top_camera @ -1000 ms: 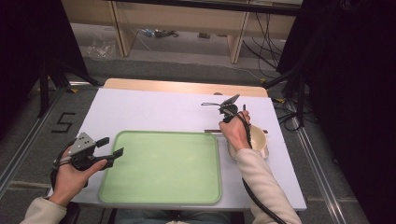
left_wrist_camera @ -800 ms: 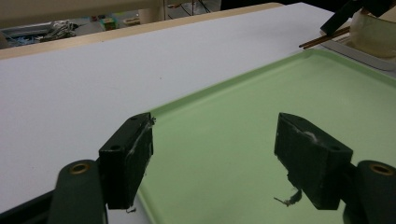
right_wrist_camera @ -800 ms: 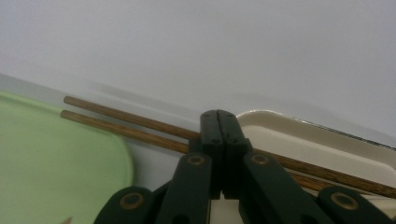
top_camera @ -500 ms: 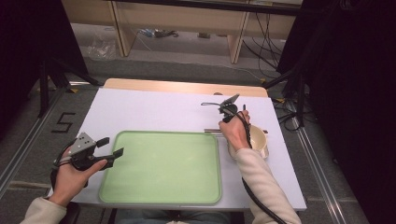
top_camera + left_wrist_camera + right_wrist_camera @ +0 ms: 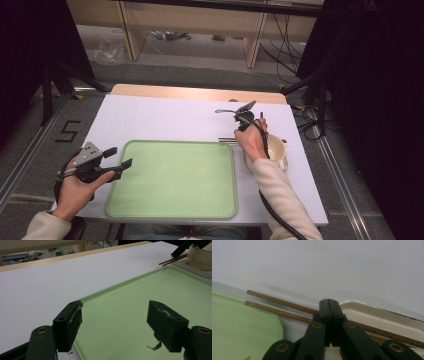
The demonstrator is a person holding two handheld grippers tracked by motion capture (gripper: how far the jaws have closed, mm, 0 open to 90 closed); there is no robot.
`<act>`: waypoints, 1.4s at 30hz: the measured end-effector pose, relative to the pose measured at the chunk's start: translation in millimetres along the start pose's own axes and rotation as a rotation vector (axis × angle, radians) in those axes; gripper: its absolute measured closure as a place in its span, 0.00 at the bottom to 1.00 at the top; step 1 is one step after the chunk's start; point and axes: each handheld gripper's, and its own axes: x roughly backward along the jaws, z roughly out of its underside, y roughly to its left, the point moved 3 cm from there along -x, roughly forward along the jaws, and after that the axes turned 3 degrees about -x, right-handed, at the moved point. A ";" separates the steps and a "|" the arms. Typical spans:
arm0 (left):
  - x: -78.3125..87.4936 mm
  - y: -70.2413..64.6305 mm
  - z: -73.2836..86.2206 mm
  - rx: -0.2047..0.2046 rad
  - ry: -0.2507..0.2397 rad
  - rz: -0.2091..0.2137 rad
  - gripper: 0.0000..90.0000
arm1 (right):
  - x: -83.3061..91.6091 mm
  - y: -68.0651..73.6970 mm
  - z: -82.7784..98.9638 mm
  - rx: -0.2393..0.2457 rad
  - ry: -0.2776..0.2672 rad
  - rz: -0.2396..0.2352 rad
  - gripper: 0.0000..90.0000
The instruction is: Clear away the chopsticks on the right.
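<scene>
Right gripper [image 5: 329, 302] angled down over two chopsticks [image 5: 279, 306], jaws closed together, nothing between. Left gripper [image 5: 113, 325] level, jaws wide, above one green tray [image 5: 150, 290]. One cup [image 5: 276, 150] beside right hand.

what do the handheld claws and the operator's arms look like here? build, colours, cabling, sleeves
Both claws are matte black with two blocky jaws on hinged arms with brass-coloured pivot rings. The left claw carries a grey three-cornered plate on top; its pads look scuffed, with bits of fluff. The right claw trails a black cable along the forearm. The person wears cream long sleeves.
</scene>
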 end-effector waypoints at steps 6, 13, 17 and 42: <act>0.0 0.0 0.1 0.000 0.000 0.000 0.31 | -0.3 1.5 -0.2 -0.020 -0.003 0.002 1.00; 0.0 0.0 0.1 0.001 0.000 0.000 0.31 | -0.8 1.3 -0.7 -0.015 -0.008 0.001 1.00; 0.0 -0.1 0.1 0.001 0.000 0.000 0.31 | -0.8 1.4 -0.7 -0.016 -0.008 0.001 1.00; 0.1 0.0 0.4 -0.002 0.006 -0.004 0.31 | -1.1 -1.0 -2.0 0.035 -0.012 0.011 1.00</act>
